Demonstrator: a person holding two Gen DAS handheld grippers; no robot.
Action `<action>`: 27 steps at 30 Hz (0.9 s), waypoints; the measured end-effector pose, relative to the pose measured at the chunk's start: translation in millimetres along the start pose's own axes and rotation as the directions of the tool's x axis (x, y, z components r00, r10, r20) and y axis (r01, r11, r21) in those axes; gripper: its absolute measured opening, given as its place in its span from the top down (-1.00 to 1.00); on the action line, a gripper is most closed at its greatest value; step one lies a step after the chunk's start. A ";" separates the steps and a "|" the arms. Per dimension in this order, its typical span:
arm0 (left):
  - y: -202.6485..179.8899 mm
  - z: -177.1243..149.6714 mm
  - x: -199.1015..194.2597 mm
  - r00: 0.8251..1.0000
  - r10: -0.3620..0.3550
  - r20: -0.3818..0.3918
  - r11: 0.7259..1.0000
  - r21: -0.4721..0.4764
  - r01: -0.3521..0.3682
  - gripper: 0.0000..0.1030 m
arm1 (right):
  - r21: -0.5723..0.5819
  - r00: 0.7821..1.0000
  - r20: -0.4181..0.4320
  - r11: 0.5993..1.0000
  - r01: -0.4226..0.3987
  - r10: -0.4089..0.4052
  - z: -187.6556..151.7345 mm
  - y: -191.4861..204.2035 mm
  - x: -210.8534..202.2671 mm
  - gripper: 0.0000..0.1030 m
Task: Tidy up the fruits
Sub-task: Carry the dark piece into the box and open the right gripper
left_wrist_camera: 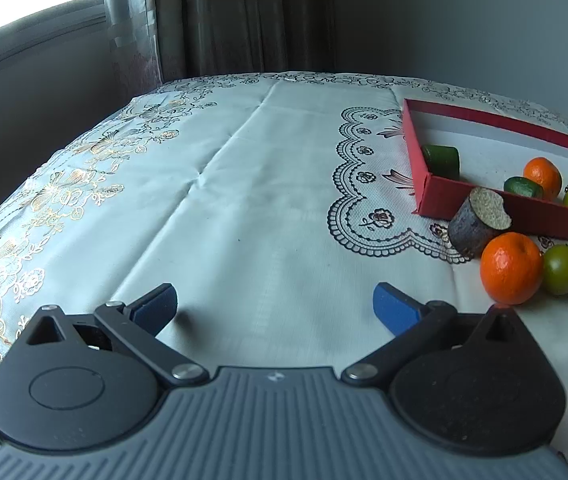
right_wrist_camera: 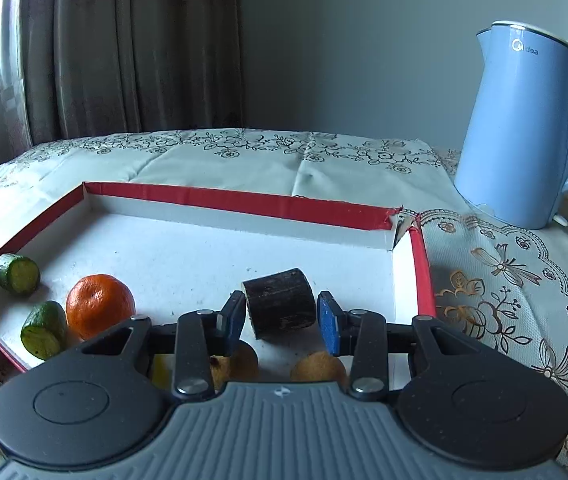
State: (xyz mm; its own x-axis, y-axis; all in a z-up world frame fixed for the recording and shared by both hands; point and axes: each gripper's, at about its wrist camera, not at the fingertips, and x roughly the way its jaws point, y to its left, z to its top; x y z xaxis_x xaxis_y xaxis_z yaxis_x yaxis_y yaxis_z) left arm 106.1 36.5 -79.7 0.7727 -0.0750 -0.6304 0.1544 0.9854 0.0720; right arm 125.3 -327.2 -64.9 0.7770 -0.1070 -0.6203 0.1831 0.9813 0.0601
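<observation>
Fruits sit partly in the red tray [right_wrist_camera: 244, 198], partly outside it on the surface [left_wrist_camera: 244, 184].

Inside tray, right wrist view: orange [right_wrist_camera: 99, 305], two green cucumber pieces [right_wrist_camera: 18, 273] [right_wrist_camera: 44, 329] at left; dark eggplant piece [right_wrist_camera: 280, 307] near centre; two brown kiwis [right_wrist_camera: 317, 365] [right_wrist_camera: 236, 361] and a yellow-green fruit, mostly hidden by the tool body.

Right hand-held gripper [right_wrist_camera: 282, 320]: blue pads on either side of the eggplant piece, a small gap visible on the right side; left pad close, contact cannot be told. Jaws partly open, grip not confirmed.

Left hand-held gripper [left_wrist_camera: 275, 307]: jaws spread wide, nothing between them, low over bare cloth.

Outside tray, left wrist view: second eggplant piece [left_wrist_camera: 477, 226] against the tray's near wall, orange [left_wrist_camera: 511, 268] touching it, green round fruit [left_wrist_camera: 561, 269] just beside the orange.

Blue kettle [right_wrist_camera: 523, 128] stands beyond the tray's right corner.
</observation>
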 end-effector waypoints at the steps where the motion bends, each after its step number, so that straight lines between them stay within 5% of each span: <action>1: 0.0 0.0 0.0 1.000 0.000 0.000 1.000 -0.001 0.000 -1.00 | 0.003 1.000 -0.002 1.000 0.004 -0.004 0.4 -0.3 -1.0 0.19; 7: 0.4 0.0 0.5 1.000 -0.002 -0.002 1.000 -0.004 0.002 -1.00 | 0.017 0.999 0.051 1.000 -0.013 0.012 -7.6 -8.8 -39.9 0.11; 11: -1.4 -0.7 -1.3 1.000 0.004 0.007 1.000 0.005 -0.004 -1.00 | 0.024 0.996 0.084 0.999 -0.038 0.036 -29.4 -20.7 -81.3 -0.40; 16: -9.8 -3.8 -16.7 0.996 -0.017 0.093 0.999 0.051 0.012 -1.00 | 0.010 0.998 0.050 0.999 -0.033 0.032 -66.6 -31.6 -108.1 -0.41; 21: -32.8 -6.2 -46.4 0.976 -0.121 0.179 0.986 0.137 0.098 -1.00 | 0.057 0.999 0.024 0.998 -0.038 0.037 -84.2 -41.6 -109.6 -0.46; 27: -72.3 -2.9 -59.6 0.958 -0.223 0.180 0.952 0.254 0.174 -1.00 | 0.107 0.998 0.013 0.992 -0.059 0.058 -84.5 -49.8 -106.5 -0.54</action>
State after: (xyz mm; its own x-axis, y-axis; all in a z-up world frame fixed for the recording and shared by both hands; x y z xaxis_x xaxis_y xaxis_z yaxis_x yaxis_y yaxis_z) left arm 47.1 -29.8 -49.6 0.8168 -0.3191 -0.4806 0.4373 0.8858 0.1552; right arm -17.4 -351.1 -67.9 0.7942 -0.0518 -0.6054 0.2004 0.9630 0.1805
